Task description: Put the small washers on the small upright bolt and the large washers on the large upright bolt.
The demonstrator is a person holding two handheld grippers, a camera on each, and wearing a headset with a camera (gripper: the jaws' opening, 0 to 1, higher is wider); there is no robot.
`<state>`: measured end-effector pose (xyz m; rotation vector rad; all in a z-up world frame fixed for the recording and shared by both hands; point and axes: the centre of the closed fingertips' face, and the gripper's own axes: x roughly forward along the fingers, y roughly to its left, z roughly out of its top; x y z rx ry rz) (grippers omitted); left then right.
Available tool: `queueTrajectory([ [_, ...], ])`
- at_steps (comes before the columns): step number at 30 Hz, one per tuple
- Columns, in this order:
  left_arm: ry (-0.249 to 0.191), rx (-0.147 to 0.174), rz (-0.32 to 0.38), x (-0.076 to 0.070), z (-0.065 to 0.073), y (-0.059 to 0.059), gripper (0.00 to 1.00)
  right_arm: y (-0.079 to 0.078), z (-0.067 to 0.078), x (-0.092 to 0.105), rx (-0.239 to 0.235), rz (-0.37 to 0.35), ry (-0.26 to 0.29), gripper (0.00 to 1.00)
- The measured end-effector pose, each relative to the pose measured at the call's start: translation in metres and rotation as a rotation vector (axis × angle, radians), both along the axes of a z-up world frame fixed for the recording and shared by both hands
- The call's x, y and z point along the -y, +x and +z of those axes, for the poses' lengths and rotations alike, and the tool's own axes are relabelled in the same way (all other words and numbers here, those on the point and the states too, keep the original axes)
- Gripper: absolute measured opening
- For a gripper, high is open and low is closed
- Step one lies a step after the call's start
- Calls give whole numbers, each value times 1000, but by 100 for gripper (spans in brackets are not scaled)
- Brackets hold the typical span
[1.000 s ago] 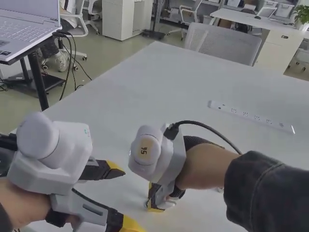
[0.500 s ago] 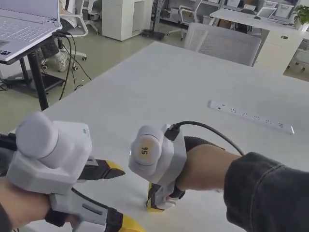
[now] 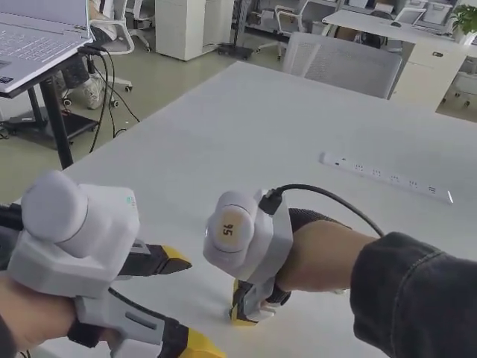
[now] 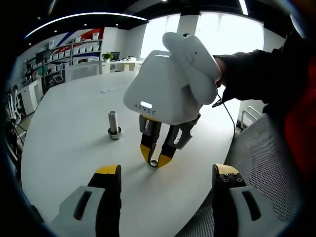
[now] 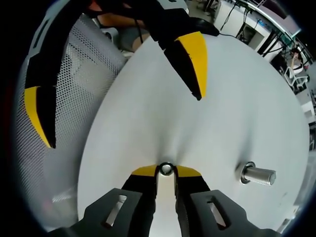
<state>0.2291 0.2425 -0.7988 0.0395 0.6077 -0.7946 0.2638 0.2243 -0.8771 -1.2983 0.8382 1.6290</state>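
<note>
The right tool (image 5: 167, 170) stood tips-down on the table (image 5: 148, 113), jaws narrowed around a washer (image 5: 167, 169), probably a small one, ready to lift it. The upright bolt (image 5: 256, 174) stood at three o'clock in the right gripper view. The left tool (image 4: 166, 170) hovered wide and empty, leaving room.

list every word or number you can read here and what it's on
"56": on the round cap of the right gripper.
"XENSE", first letter unsure: on that gripper's white shell.
Laptop keys: too small to read.
</note>
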Motion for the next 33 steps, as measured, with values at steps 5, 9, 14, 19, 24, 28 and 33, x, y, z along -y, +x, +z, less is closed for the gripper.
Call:
queueTrajectory([
  [5, 0, 0, 0, 0, 0, 0, 75, 2, 0, 12, -1, -17, -13, 14],
  [9, 0, -2, -3, 0, 0, 0, 75, 5, 1, 22, -2, -32, -20, 14],
  [14, 1, -3, -7, 1, 0, 0, 75, 9, 2, 36, -4, -60, -24, 14],
  [19, 2, -4, -8, 1, -1, 0, 75, 13, 4, 49, 2, -84, -28, 14],
  [24, 2, -4, -8, 1, 0, 1, 75, 18, 6, 63, 7, -107, -35, 14],
  [28, 4, -6, -11, 1, 0, 2, 74, 22, 9, 74, 11, -126, -38, 14],
  [33, 5, -8, -11, 1, 0, 3, 74, 26, 12, 87, 10, -154, -34, 14],
])
